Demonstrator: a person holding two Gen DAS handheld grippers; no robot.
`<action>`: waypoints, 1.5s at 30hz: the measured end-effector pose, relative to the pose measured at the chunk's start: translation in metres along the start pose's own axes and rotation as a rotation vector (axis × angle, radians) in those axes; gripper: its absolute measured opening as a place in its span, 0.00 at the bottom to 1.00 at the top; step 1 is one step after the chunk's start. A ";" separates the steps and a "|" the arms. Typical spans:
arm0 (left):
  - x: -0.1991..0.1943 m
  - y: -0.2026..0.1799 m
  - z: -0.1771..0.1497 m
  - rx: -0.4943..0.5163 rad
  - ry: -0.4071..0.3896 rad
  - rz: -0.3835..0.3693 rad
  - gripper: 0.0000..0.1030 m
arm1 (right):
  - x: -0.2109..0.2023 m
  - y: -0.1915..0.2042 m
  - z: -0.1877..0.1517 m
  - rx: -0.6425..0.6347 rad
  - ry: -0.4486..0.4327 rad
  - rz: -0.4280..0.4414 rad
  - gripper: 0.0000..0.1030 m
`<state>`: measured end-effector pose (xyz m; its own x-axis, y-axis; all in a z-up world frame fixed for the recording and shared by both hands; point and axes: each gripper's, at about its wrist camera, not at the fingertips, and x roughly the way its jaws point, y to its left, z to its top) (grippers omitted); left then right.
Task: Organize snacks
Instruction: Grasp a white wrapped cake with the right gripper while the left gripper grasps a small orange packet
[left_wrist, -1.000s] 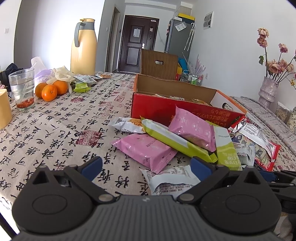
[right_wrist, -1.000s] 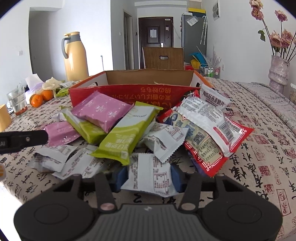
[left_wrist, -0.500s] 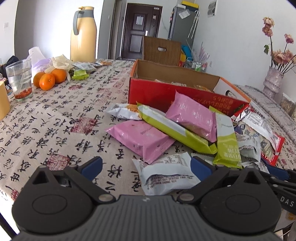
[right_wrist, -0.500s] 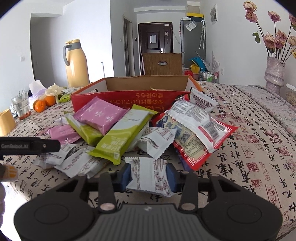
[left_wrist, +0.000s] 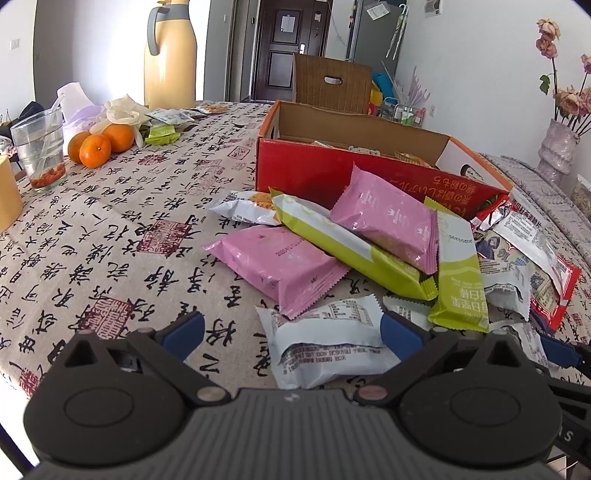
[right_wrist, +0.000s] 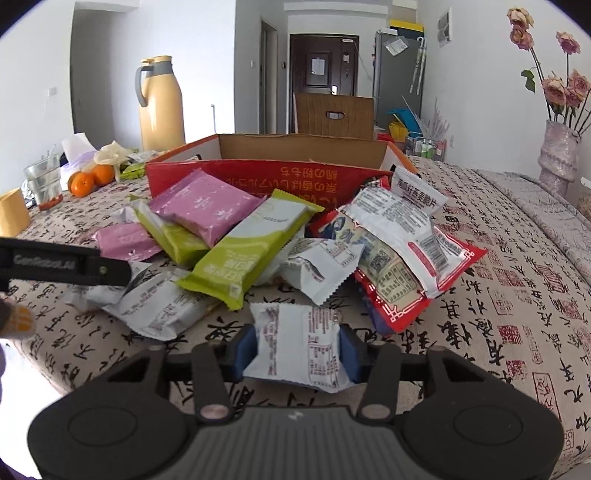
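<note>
— So, nearest the table's front edge, what do the grippers have?

— The right gripper (right_wrist: 297, 350) is clamped on a small white packet (right_wrist: 297, 349): both blue pads press its sides, and its jaws have just eased slightly wider while gripping it. The wrapper is crinkly foil with fine printed text and crimped ends. The left gripper (left_wrist: 291, 328) stands wide, its blue fingertips (left_wrist: 183, 328) either side of another white packet (left_wrist: 328, 343) without pressing on it. That one lies flat on the tablecloth (left_wrist: 110, 229), a beige cloth printed with black calligraphy and red seals.

— And the rest of the snacks?

— Heaped just behind, towards the middle of the table. Two pink pillow-shaped packets (left_wrist: 280, 264), glossy, one lying on the cloth and one propped on a long lime-green bar wrapper (left_wrist: 347, 247). A second green-and-white wrapper (right_wrist: 251, 249) leans across them. To the right, flat red-bordered sachets (right_wrist: 410, 254) with white labels and barcodes overlap each other.

— The container?

— A red cardboard box (left_wrist: 332, 173), open-topped, plain brown inside, touching the back of the heap. A few wrappers show over its rim; what they are I cannot tell.

— Farther back?

— Towards the far left corner, a clear glass (left_wrist: 38, 151) with orange-red bits at the bottom, three oranges (left_wrist: 99, 146) and a tall yellow jug (left_wrist: 170, 55).
</note>
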<state>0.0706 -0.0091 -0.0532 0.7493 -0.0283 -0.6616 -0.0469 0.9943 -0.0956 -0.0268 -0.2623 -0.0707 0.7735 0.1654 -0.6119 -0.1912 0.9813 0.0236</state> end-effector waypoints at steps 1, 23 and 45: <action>0.001 0.000 0.000 -0.002 0.004 0.000 1.00 | -0.002 -0.001 -0.001 0.007 -0.006 0.008 0.41; -0.002 0.005 -0.008 -0.025 -0.004 -0.029 0.75 | -0.025 -0.017 -0.003 0.065 -0.070 -0.010 0.41; -0.020 0.006 -0.021 0.005 -0.049 -0.084 0.27 | -0.041 -0.016 -0.010 0.079 -0.093 -0.005 0.41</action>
<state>0.0411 -0.0052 -0.0564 0.7817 -0.1068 -0.6144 0.0210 0.9892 -0.1453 -0.0611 -0.2855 -0.0538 0.8277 0.1650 -0.5364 -0.1416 0.9863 0.0848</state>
